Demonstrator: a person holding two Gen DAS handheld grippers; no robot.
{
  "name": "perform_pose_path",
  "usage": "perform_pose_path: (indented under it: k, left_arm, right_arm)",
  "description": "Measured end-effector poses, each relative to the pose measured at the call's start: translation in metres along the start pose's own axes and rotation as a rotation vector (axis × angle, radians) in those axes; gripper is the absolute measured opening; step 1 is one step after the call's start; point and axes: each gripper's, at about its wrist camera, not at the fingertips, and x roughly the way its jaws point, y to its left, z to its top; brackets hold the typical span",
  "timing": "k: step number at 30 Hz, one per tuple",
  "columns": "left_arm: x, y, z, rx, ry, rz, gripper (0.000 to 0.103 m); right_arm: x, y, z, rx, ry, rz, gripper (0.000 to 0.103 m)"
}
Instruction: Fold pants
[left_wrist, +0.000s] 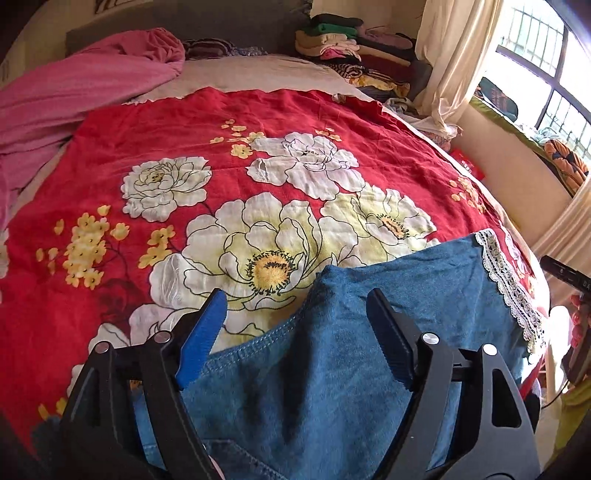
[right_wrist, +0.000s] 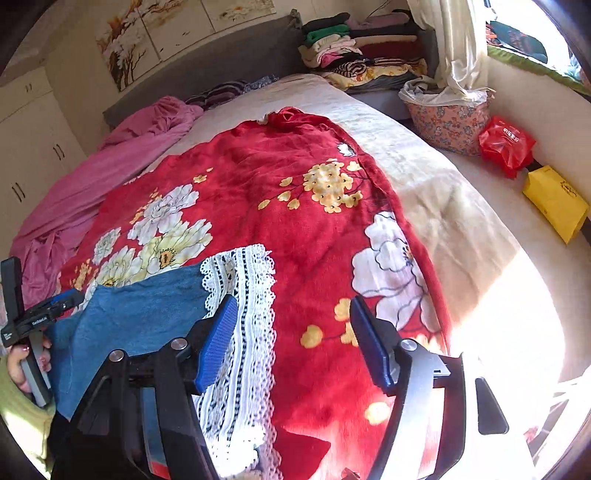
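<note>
The left gripper stands spread wide above the blue pants, its blue pad and black pad apart with the cloth lying under and between them; the pads do not press on it, so nothing is pinched. The right gripper is spread as well, its left finger over the white lace trim at the pants' hem and its right finger over the red floral blanket, gripping neither. Both tools tilt down toward the bed. In the right wrist view the person's left hand shows at the left edge, wrapped round the left tool's handle, a green sleeve below it; small white lettering on that tool is too blurred to read. The pants lie at the near edge of the blanket, denim spread flat with a raised fold in the middle, the lace band along their right side. Beside the bed a red packet bears writing too small to make out, next to a yellow box
</note>
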Motion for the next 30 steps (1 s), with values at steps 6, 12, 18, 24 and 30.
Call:
perform_pose_path:
  k: [6,12,18,24,30]
  left_arm:
    - [-0.038,-0.003,-0.035,0.019,-0.031,0.001,0.082]
    - [-0.066,0.013,-0.075,0.017,-0.005,0.010,0.082]
    - [-0.077,0.055,-0.103,-0.082,0.014,0.096,0.082]
    - [-0.065,0.082,-0.109,-0.075,0.038,0.235,0.082]
    - [-0.059,0.078,-0.114,-0.025,0.033,0.286,0.082]
  right_arm:
    - [-0.029,0.008,-0.054,0.080,0.000,0.083,0.065]
    - [-0.025,0.007,-0.081,0.137,0.036,0.079,0.065]
    - [-0.020,0.013,-0.080,0.128,0.034,0.097,0.065]
    - [0.006,0.025,-0.083,0.073,0.092,0.087,0.040]
    - [0.004,0.040,-0.086,0.010,0.080,-0.049,0.048]
